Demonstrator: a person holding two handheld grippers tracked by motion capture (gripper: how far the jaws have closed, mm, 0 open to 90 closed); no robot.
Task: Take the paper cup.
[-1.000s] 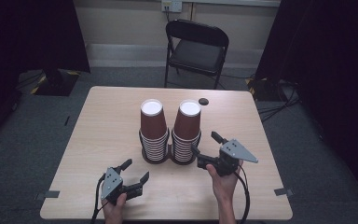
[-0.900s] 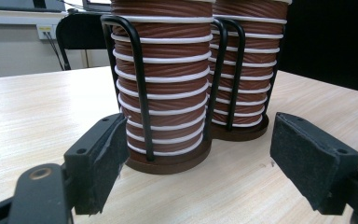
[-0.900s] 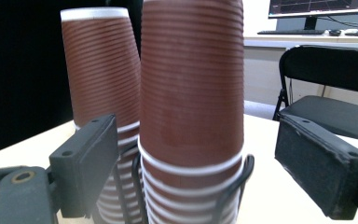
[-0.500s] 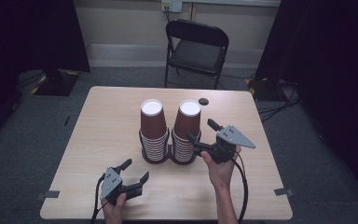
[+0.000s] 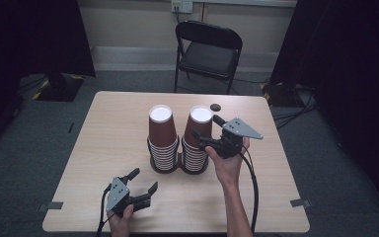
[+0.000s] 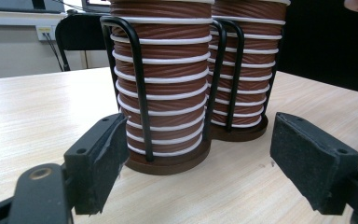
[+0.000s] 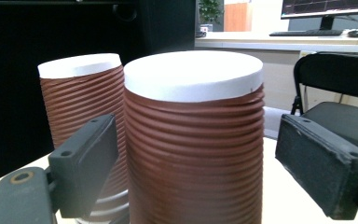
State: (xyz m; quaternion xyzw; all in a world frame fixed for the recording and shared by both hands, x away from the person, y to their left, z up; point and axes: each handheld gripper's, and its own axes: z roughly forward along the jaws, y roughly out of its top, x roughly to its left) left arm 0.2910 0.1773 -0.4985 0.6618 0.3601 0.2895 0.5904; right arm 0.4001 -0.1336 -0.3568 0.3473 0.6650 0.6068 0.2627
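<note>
Two stacks of upturned brown ribbed paper cups stand in black wire holders at the table's middle: the left stack (image 5: 162, 140) and the right stack (image 5: 197, 140). My right gripper (image 5: 206, 129) is raised level with the top cup of the right stack. In the right gripper view that cup (image 7: 193, 140) sits between the open jaws (image 7: 196, 154), a small gap on each side, with the left stack (image 7: 81, 107) behind it. My left gripper (image 5: 144, 179) rests open near the front edge. In its own view the gripper (image 6: 196, 140) faces the left stack (image 6: 163, 93) and the right stack (image 6: 242, 70).
A small black round object (image 5: 215, 106) lies on the table (image 5: 103, 148) behind the right stack. A black folding chair (image 5: 207, 49) stands beyond the far edge. Tape marks (image 5: 298, 202) sit at the table's front corners.
My right gripper has risen and moved in from the base of the right stack to its top cup. The left gripper has stayed where it was.
</note>
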